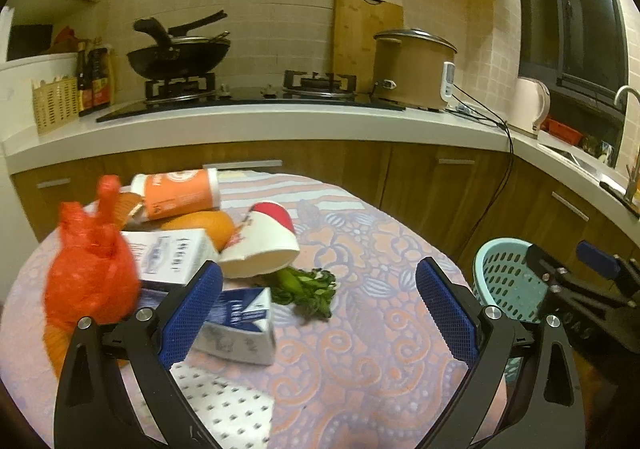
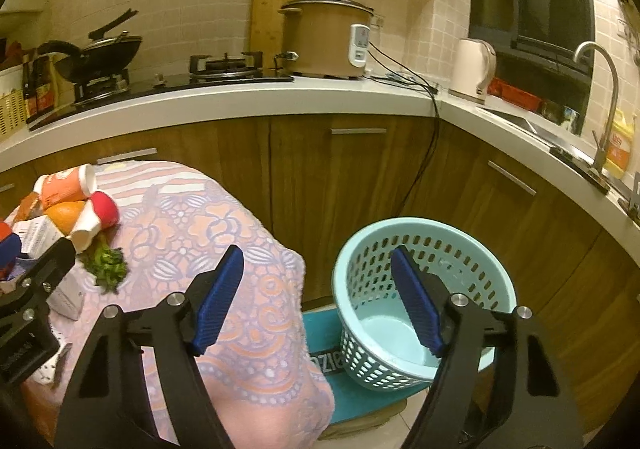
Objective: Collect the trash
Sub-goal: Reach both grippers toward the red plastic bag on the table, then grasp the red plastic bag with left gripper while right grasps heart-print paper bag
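Note:
Trash lies on the round table's patterned cloth (image 1: 360,329): a red plastic bag (image 1: 90,277), a white carton (image 1: 172,261), a blue-and-white carton (image 1: 240,325), a red-and-white paper cup (image 1: 264,241) on its side, an orange bottle (image 1: 180,193) on its side, an orange (image 1: 204,225) and green vegetable scraps (image 1: 312,289). My left gripper (image 1: 320,313) is open and empty above the table, its left finger just before the cartons. A light blue perforated basket (image 2: 420,289) stands low beside the table. My right gripper (image 2: 316,297) is open and empty between table edge and basket.
A kitchen counter (image 1: 280,121) runs behind the table with a wok (image 1: 176,53) on the stove, a rice cooker (image 1: 412,69), a kettle (image 2: 474,69) and a sink with faucet (image 2: 600,89). A cable (image 2: 428,153) hangs down the wooden cabinets. The basket rests on a teal stool (image 2: 320,341).

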Demonstrator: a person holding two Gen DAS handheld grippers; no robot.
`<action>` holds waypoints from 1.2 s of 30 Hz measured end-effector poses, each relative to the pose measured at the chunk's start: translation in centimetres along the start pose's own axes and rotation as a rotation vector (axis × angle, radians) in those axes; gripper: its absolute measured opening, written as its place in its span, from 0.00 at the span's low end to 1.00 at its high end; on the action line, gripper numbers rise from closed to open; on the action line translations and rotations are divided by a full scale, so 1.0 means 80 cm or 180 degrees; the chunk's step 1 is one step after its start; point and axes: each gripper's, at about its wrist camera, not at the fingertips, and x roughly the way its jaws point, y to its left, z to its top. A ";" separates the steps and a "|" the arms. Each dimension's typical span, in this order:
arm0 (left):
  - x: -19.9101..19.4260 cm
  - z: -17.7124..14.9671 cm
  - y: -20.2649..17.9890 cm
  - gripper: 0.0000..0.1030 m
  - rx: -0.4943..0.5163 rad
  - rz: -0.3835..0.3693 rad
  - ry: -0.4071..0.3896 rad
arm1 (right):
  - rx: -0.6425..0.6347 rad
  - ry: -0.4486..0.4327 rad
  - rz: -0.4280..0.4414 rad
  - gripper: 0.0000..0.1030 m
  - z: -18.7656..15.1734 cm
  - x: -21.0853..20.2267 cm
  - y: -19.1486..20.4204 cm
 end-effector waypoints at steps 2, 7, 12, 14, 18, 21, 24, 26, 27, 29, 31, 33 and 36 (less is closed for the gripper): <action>-0.018 0.009 0.011 0.91 -0.0044 0.0071 -0.0027 | -0.0039 -0.0029 0.0061 0.69 0.002 -0.004 0.008; -0.055 0.024 0.069 0.92 -0.0300 0.0391 -0.0162 | -0.0131 -0.0069 0.0341 0.68 0.011 -0.016 0.039; -0.074 0.027 0.152 0.92 -0.0436 0.0782 -0.0108 | -0.0276 -0.0090 0.0653 0.68 0.015 -0.025 0.079; -0.071 0.027 0.180 0.92 -0.0512 0.0771 -0.0005 | -0.0341 -0.0068 0.0781 0.68 0.016 -0.026 0.097; -0.037 0.030 0.208 0.92 -0.0675 0.0469 0.0380 | -0.0493 -0.0003 0.1071 0.68 0.009 -0.030 0.131; -0.021 0.028 0.215 0.92 -0.0719 0.0374 0.0520 | -0.0581 0.0121 0.1392 0.68 -0.001 -0.032 0.151; -0.005 0.023 0.219 0.92 -0.0780 0.0243 0.0594 | -0.0666 0.0251 0.1603 0.68 -0.016 -0.033 0.170; 0.001 0.021 0.220 0.92 -0.0822 0.0167 0.0589 | -0.0766 0.0283 0.1672 0.68 -0.025 -0.035 0.183; 0.003 0.021 0.219 0.92 -0.0817 0.0154 0.0590 | -0.0811 0.0295 0.1697 0.68 -0.029 -0.036 0.190; 0.006 0.021 0.215 0.92 -0.0778 0.0122 0.0579 | -0.0884 0.0325 0.1744 0.68 -0.035 -0.038 0.203; 0.010 0.019 0.213 0.89 -0.0756 0.0089 0.0575 | -0.0924 0.0359 0.1765 0.68 -0.039 -0.037 0.211; 0.013 0.017 0.212 0.81 -0.0758 0.0017 0.0577 | -0.0942 0.0398 0.1790 0.68 -0.041 -0.035 0.216; 0.012 0.014 0.213 0.71 -0.0789 -0.0058 0.0541 | -0.0964 0.0453 0.1808 0.68 -0.043 -0.032 0.217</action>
